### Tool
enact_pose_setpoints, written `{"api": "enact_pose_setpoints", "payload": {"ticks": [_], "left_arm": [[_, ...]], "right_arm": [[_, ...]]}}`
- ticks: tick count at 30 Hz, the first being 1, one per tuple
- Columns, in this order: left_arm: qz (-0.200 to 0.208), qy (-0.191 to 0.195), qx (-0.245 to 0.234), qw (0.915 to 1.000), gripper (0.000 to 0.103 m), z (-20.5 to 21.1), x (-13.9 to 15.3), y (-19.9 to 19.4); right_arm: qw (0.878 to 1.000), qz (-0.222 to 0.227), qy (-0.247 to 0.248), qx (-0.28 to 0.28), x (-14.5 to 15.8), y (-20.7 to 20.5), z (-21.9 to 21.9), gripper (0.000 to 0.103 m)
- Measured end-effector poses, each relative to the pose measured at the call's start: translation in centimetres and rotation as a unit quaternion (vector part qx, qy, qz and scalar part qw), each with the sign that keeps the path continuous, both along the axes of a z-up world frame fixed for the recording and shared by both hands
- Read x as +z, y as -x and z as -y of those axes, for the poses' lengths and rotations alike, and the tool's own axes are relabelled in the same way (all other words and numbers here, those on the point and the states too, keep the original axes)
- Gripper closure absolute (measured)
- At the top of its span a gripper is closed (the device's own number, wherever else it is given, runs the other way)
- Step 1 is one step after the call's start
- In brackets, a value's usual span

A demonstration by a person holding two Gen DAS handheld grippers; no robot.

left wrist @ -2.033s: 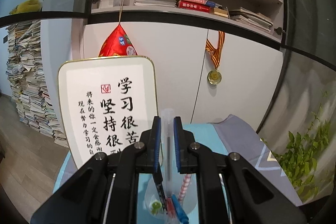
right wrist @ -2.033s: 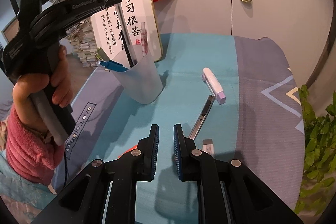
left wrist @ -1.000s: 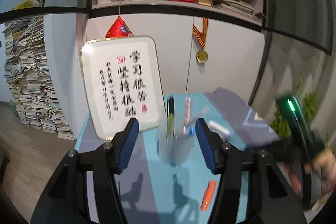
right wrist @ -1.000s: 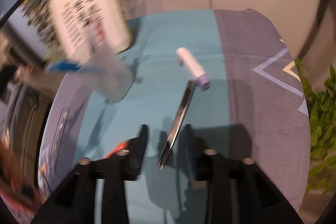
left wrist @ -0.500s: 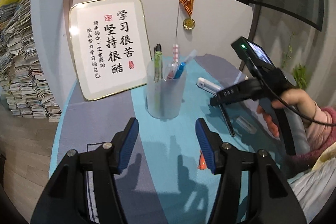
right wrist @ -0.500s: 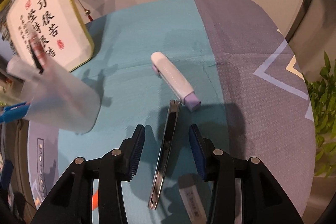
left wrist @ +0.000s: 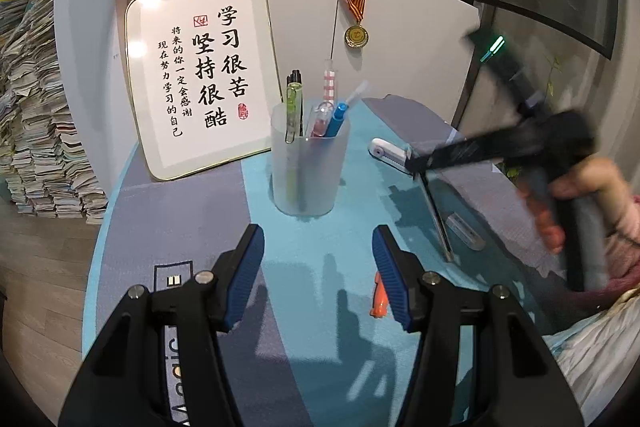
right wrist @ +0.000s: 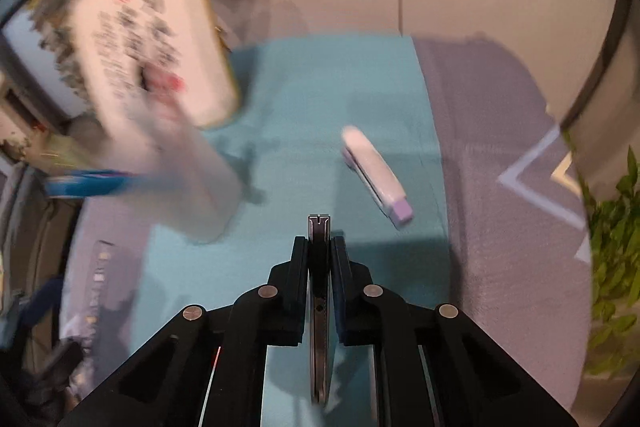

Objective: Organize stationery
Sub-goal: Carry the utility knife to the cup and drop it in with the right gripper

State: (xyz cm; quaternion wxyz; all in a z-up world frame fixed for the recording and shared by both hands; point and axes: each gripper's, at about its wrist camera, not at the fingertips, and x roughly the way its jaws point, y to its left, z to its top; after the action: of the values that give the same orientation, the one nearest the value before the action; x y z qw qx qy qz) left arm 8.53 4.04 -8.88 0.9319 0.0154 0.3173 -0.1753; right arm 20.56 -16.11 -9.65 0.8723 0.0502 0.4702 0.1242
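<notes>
A frosted pen cup [left wrist: 308,171] holding several pens stands on the blue-and-grey cloth [left wrist: 320,239]. My left gripper [left wrist: 319,275] hovers open in front of it, with nothing between its fingers. My right gripper [right wrist: 319,247] is shut on a slim metal utility knife [right wrist: 319,227], which runs lengthwise between the pads. In the left wrist view the right gripper [left wrist: 416,163] is blurred and the knife [left wrist: 436,223] slants down from it toward the cloth. A white-and-purple stapler-like piece [right wrist: 376,175] lies just beyond. An orange pen-like item [left wrist: 379,297] lies by my left gripper's right finger.
A framed calligraphy board [left wrist: 200,79] leans on the white cabinet behind the cup. A small clear eraser-like piece [left wrist: 464,231] lies right of the knife. A person's hand [left wrist: 580,191] holds the right gripper. Green plants [right wrist: 612,267] sit off the table's right edge.
My left gripper let go of a pen in the cup, opened and backed away. My right gripper came down over the metal knife and shut on it.
</notes>
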Motion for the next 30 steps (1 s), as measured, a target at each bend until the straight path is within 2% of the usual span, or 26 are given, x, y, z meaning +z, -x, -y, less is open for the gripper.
{"api": "enact_pose_setpoints", "payload": {"ticks": [3,8,11,13,18,21,30], "left_arm": [[-0.001,0.004,-0.002,1.0,0.049,0.0,0.1,0.1],[0.005,0.007,-0.001,1.0,0.049,-0.3,0.4,0.4],[0.005,0.012,0.001,0.9999,0.049,-0.5,0.7,0.5],[0.005,0.014,0.001,0.9999,0.049,-0.6,0.9,0.6],[0.013,0.004,0.01,0.9999,0.049,-1.1,1.1,1.2],[0.013,0.002,0.015,0.9998,0.049,-1.6,1.0,1.3],[-0.01,0.004,0.013,0.9999,0.049,-1.8,-0.4,-0.2]], "right_arm": [[0.998,0.048,-0.031,0.022,3.9,2.3,-0.6,0.091],[0.988,0.132,-0.051,0.052,9.6,4.6,-2.4,0.091],[0.979,0.19,-0.044,0.06,12.2,4.6,-4.1,0.091],[0.975,0.211,-0.037,0.059,13.3,4.0,-5.0,0.091],[0.971,0.235,-0.017,0.047,13.3,0.9,-7.3,0.091],[0.971,0.233,-0.026,0.045,12.5,-0.5,-7.8,0.091],[0.967,0.252,0.001,0.032,10.2,-1.2,-8.2,0.091]]}}
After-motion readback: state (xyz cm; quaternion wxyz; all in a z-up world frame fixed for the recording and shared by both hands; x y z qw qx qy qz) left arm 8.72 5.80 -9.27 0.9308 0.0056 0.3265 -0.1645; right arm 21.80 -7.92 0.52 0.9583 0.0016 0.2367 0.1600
